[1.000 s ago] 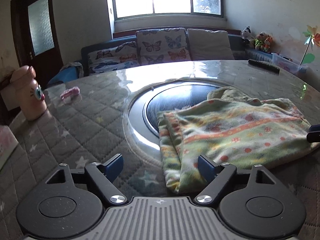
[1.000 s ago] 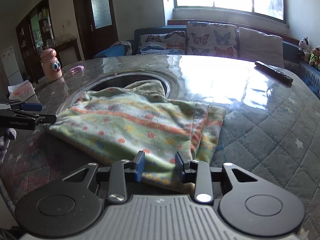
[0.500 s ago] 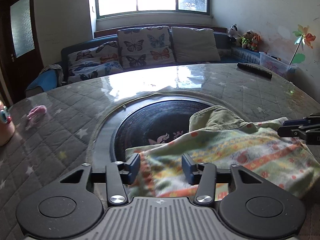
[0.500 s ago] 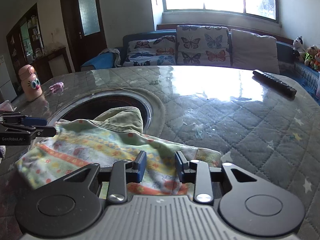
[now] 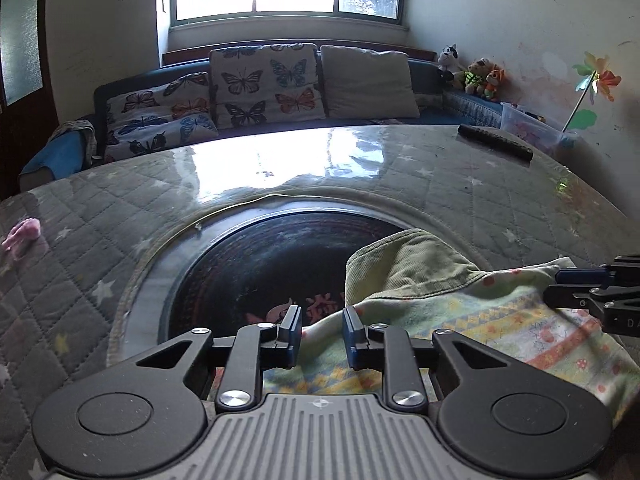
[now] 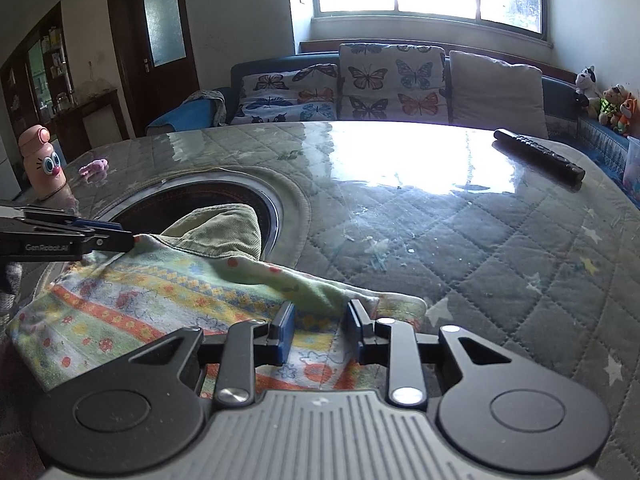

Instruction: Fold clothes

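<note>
a: the patterned garment (image 6: 168,300) lies at the table's (image 6: 480,240) near edge, partly over the dark round inset (image 5: 256,264).

b: grips?

a: left gripper (image 5: 319,334) is closing with cloth between its jaws; whether the pads press it yet, i cannot tell. right gripper (image 6: 320,328) stands narrow astride a raised fold; clamped or not, i cannot tell.

b: risk?

a: a shallow bite could slip off one corner, so the fold skews.

I see round quilted table (image 6: 460,248) w/ garment (image 6: 168,292), remote (image 6: 538,156), pink bottle (image 6: 42,164), pink toy (image 6: 94,167).
</note>
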Demonstrator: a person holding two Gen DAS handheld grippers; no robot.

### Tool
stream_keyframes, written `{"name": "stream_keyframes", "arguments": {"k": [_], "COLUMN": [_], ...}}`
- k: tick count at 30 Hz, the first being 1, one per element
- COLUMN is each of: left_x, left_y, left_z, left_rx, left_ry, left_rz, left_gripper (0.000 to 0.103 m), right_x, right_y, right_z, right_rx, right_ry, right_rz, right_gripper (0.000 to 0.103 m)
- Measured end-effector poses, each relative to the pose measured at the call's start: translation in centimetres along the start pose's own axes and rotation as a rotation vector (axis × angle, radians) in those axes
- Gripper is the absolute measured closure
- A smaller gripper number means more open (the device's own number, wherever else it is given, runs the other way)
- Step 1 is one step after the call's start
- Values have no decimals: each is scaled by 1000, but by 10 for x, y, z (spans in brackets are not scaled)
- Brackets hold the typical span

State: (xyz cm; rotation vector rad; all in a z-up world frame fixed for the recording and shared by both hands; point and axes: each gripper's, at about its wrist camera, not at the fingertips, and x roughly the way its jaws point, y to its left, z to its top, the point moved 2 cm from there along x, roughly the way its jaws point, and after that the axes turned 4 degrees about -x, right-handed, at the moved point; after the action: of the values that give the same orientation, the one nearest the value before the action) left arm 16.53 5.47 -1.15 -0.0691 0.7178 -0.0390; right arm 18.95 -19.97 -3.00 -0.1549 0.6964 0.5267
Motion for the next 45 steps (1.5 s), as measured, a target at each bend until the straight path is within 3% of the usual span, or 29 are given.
{"name": "stream_keyframes", "arguments": {"k": [9, 12, 14, 18, 20, 22, 23, 28, 30, 37, 45], "left_x": [6, -7, -19, -45, -58, -69, -74, -88, -91, -96, -99], "left_y": [7, 13, 19, 33, 41, 47, 49, 63, 68, 83, 92], "left_z": [0, 1, 0, -2, -3, -5, -5, -9, -11, -24, -33], "left_rx": [-12, -18, -26, -52, -68, -72, -70, -86, -104, -161, -241], "left_ry": [19, -2, -23, -75, -98, -126, -134, -141, -134, -104, -91], "left_rz": [26, 36, 46, 69, 84, 110, 123, 157, 160, 168, 148], "left_gripper": [79, 73, 58, 43, 19, 3, 0, 0, 0, 0, 0], "right_x": [-2, -10, -16, -24, -28, -30, -30, -30, -30, -26, -16], "right_y": [-1, 6, 15, 37, 55, 69, 78, 119, 135, 193, 244], "right_z": [2, 5, 8, 12, 14, 14, 14, 11, 9, 4, -6], "right_rx": [-5, -24, -46, -97, -134, -167, -184, -275, -317, -473, -654], "right_ry": [-5, -23, -34, -47, -55, -59, -57, -38, -33, -12, 1], "right_rz": [2, 0, 13, 62, 102, 133, 151, 237, 268, 375, 412], "right_gripper": [75, 75, 75, 74, 74, 74, 74, 73, 67, 67, 67]}}
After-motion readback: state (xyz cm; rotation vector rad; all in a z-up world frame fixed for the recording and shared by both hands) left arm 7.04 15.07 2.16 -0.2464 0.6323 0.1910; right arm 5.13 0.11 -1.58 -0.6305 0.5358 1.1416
